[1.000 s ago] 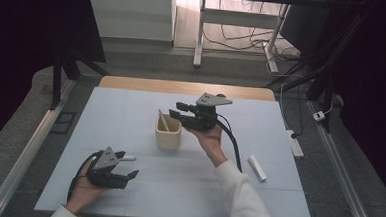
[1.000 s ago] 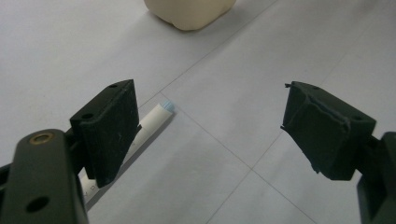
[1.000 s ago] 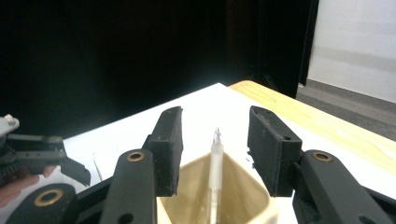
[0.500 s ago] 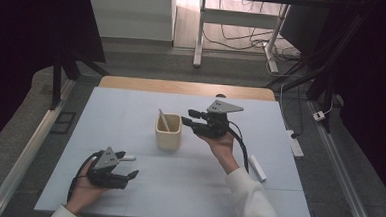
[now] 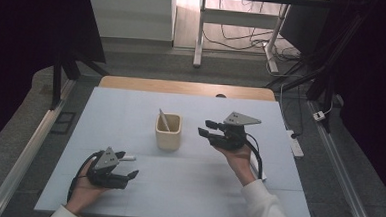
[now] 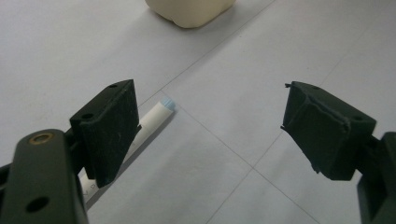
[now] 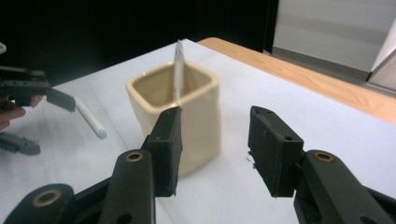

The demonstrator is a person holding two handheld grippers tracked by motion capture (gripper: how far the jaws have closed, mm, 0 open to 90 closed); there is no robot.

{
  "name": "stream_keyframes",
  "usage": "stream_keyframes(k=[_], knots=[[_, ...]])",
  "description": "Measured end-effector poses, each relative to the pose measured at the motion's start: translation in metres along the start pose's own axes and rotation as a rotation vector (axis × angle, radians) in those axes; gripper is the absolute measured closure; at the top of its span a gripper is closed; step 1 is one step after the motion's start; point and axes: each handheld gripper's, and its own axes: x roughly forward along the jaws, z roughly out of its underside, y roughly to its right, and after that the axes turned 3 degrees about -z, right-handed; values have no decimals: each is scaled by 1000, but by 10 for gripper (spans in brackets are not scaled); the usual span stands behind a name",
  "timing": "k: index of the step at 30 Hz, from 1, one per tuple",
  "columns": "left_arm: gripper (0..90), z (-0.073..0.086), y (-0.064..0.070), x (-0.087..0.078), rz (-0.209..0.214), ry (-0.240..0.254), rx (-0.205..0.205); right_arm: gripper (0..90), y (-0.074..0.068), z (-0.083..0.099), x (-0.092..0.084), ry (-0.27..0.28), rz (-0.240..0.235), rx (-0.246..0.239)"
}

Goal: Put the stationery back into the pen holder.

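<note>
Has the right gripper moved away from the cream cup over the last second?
Yes. In the high view the right gripper was over the cream cup; it now sits to the cup's right, apart from it, jaws open and empty.

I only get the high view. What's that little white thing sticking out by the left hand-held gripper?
Observer: A white tube with a pale blue tip, lying flat by one jaw of the left hand-held gripper, not between the two.
Operator: Is the right one holding anything?
Observer: No. The right hand-held gripper has open jaws with nothing between them.
Operator: What's in the cup?
Observer: The cream cup holds a thin white stick rising above its rim.
</note>
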Motion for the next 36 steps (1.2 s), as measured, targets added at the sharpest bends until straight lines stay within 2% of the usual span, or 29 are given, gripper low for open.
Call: stream_keyframes(k=[8, 14, 25, 29, 36], knots=[[181, 0, 0, 0, -3, -3, -1, 518, 2, 25, -34, -24, 33, 27], [181, 0, 0, 0, -5, -1, -2, 506, -1, 40, -56, -63, 71, 14], [181, 0, 1, 0, -7, -7, 1, 482, -8, 63, -87, -124, 126, -13], [181, 0, 0, 0, -10, -2, -3, 474, -8, 73, -100, -130, 156, -2], [181, 0, 1, 0, -10, -4, -3, 463, -4, 89, -115, -135, 168, 25]])
